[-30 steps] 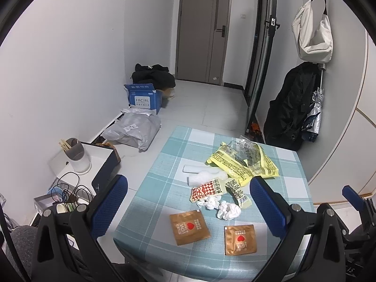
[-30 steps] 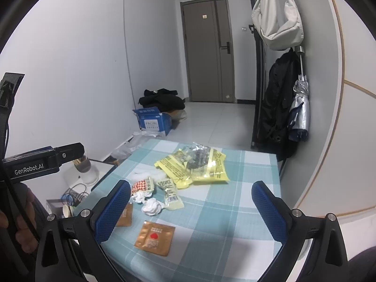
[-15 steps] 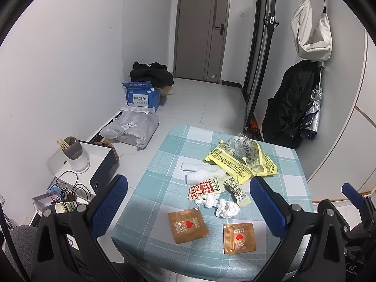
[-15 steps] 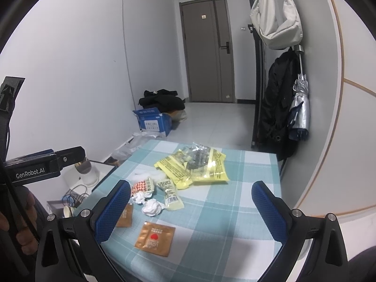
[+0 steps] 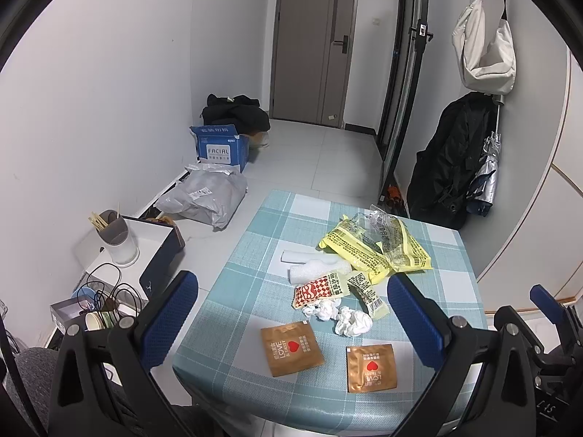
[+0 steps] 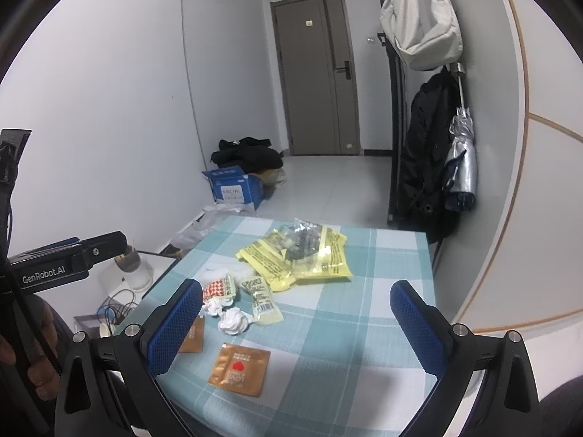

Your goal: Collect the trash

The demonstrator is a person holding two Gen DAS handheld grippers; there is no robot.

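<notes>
1. The left hand-held gripper [image 5: 291, 322] hangs above the near edge of the bench [image 5: 255, 255], jaws spread wide and holding nothing; the right hand-held gripper [image 6: 296, 322] is likewise wide and empty, a little to its right.
2. The trash lies untouched on the checked cloth: two brown sachets [image 5: 291, 347] nearest, crumpled tissues [image 5: 352, 321] just beyond, then a red-and-white packet [image 5: 320, 288], a small printed packet [image 5: 368, 291] and white foam pieces [image 5: 315, 264].
3. The yellow wrappers [image 5: 375, 251], topped by clear plastic, sit farthest.
4. This looks like the opening step: approach, nothing collected yet.
5. Next, one gripper likely descends on a near piece; the flat sachets call for an edge pinch, the tissues a plain squeeze. No bin is visible.
</notes>
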